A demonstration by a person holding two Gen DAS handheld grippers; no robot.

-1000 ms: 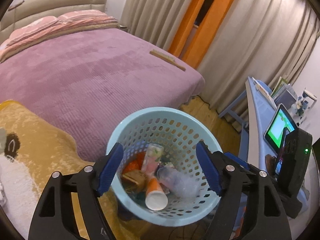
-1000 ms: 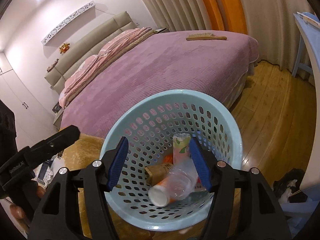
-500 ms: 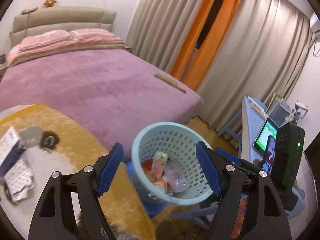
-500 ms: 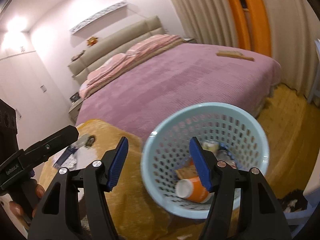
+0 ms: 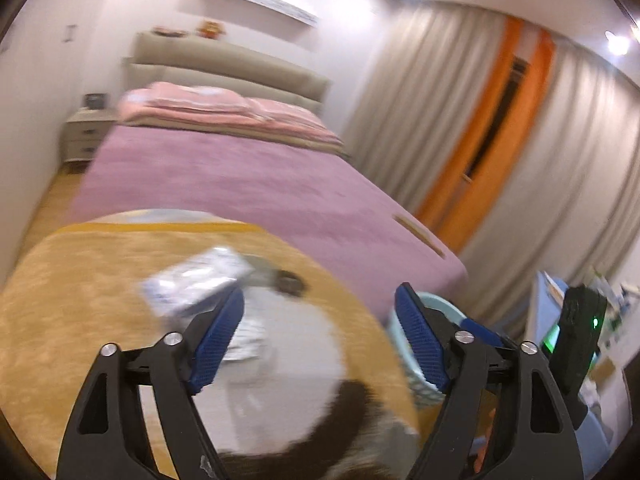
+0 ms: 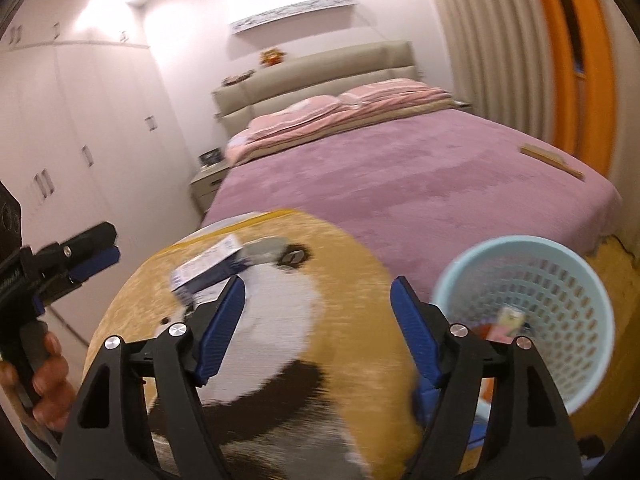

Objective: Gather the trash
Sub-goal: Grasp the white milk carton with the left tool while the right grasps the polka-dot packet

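One pale blue perforated plastic basket (image 6: 532,320) holding trash stands just past the right edge of the round yellow plush cushion (image 6: 360,280). One blurred white-and-blue packet (image 6: 208,270) lies on the cushion's far left part, with open plush around it. Left gripper (image 5: 320,340) and right gripper (image 6: 316,328): both jaws have just been opening, spread wide, empty.

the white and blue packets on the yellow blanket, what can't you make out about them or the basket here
- Packets: left wrist view, motion blur smears any print; the left finger covers their near edge.
- Packets: right wrist view, blurred too, count unclear.
- Basket: left wrist view, mostly behind the right finger.
- Basket contents: right wrist view, partly behind the gripper, blurred.
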